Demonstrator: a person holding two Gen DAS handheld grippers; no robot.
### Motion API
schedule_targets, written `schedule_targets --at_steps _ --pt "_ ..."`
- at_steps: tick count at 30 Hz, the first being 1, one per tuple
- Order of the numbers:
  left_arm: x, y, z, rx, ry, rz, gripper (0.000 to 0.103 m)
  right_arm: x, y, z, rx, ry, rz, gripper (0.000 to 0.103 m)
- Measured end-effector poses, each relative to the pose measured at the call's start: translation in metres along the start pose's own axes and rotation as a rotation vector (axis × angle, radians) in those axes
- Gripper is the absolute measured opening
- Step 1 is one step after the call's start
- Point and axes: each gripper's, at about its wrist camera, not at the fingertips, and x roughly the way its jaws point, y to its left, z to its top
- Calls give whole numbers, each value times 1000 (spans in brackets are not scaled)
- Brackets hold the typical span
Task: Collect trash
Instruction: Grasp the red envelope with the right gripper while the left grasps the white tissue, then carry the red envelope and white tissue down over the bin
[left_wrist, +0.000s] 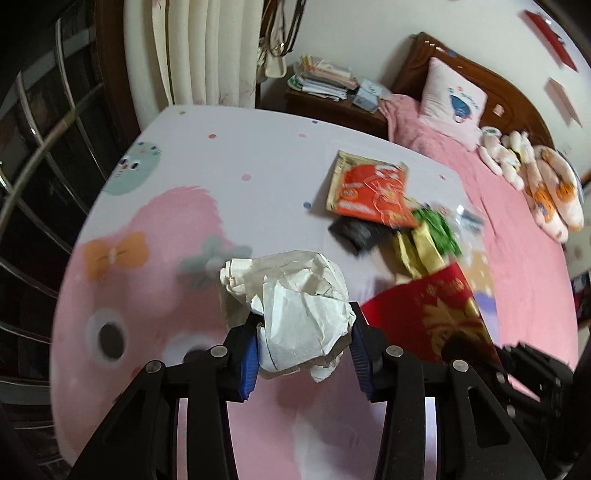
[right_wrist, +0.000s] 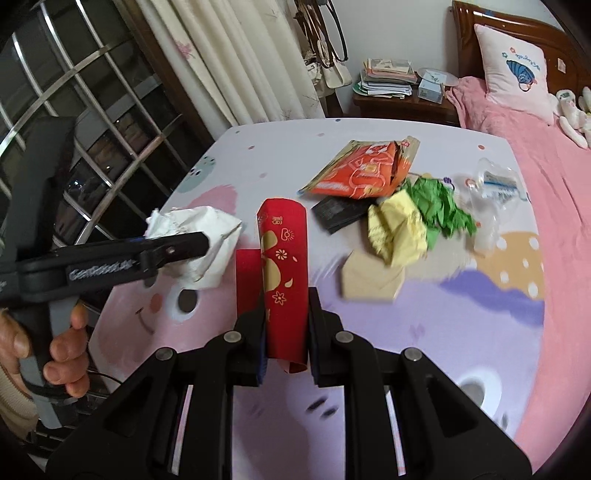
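A crumpled white paper ball (left_wrist: 295, 295) is clamped in my left gripper (left_wrist: 303, 325), held up above the cartoon-print table (left_wrist: 229, 155). The right wrist view shows that ball (right_wrist: 210, 229) and the left gripper (right_wrist: 184, 243) at the left, with a hand on the handle. My right gripper (right_wrist: 286, 306) is shut on a red envelope with gold print (right_wrist: 284, 258), which stands upright between its pads. On the table lie an orange snack wrapper (right_wrist: 362, 173), a black packet (right_wrist: 336, 214), yellow paper (right_wrist: 399, 232), green crumpled paper (right_wrist: 439, 206), a clear plastic wrapper (right_wrist: 495, 192) and a beige sheet (right_wrist: 369, 277).
A pink bed (right_wrist: 535, 147) with a pillow and soft toys runs along the table's right side. A wooden nightstand (right_wrist: 399, 103) stacked with papers stands behind. Curtains (right_wrist: 236, 55) and a barred window (right_wrist: 92, 92) are at the left.
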Motion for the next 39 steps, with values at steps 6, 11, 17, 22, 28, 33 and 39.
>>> schedule_targets --at_steps 6,11,17,22,28,33,39 --pt "-76 16 -72 96 -26 -4 42 -41 50 -60 23 -12 -38 14" --pt "-133 42 -142 188 -44 -29 42 -75 102 -127 77 -32 -84 14" --pt "-172 76 -224 297 -32 -81 42 -96 158 -212 153 -33 -135 14" --pt "-180 98 -289 379 13 -88 42 -95 195 -282 222 15 -167 14" --pt "-165 117 -350 418 111 -90 42 -75 204 -347 289 112 -197 14" --pt "-134 121 -393 428 184 -92 42 -47 193 -397 354 186 -218 14" --pt "-73 117 -435 450 246 -87 42 6 158 -458 444 235 -228 14"
